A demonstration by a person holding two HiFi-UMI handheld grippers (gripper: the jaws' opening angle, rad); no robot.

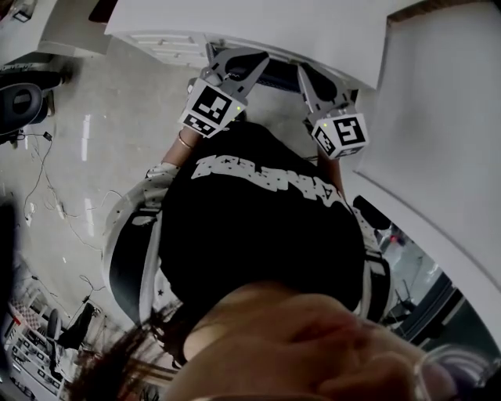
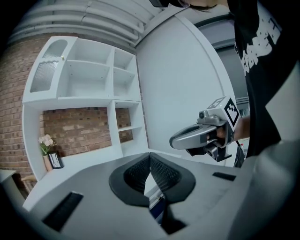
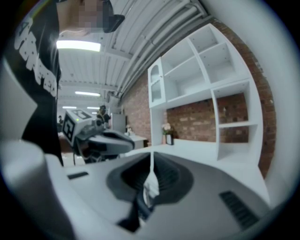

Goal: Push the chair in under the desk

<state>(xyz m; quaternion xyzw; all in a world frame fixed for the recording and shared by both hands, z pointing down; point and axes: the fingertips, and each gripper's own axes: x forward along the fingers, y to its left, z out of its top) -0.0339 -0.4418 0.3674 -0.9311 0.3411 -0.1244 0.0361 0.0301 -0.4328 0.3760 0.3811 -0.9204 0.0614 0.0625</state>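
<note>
Grey and shiny is the floor [image 1: 117, 133] to the left of the left gripper [image 1: 239, 59], and thin cables [image 1: 47, 188] lie on it. This gripper is held up in front of the person's black shirt [image 1: 258, 227], and its tips are near the edge of the white desk [image 1: 258, 23]. Its jaws are pressed together, with nothing between them. Just to its right, between it and the right gripper [image 1: 309, 74], a dark strip [image 1: 275, 77] shows directly under the desk edge. It is narrow, dark blue to black, and without detail. I cannot tell whether it is the chair. The right gripper is also near the desk edge, and its jaws are clenched and empty too. To its right stands a white panel [image 1: 446, 141].

Only the head view shows the floor and the dark strip. The left gripper view shows what lies beyond the left gripper: a white shelf unit [image 2: 93, 79] with open compartments and a brick wall [image 2: 79, 126] behind it. Far to the left of the jaws, on the white surface under the shelves, a small pot of pale flowers [image 2: 46, 142] stands beside a small frame [image 2: 56, 160]. Only the right gripper view shows the ceiling, with long lit lamps [image 3: 78, 45].
</note>
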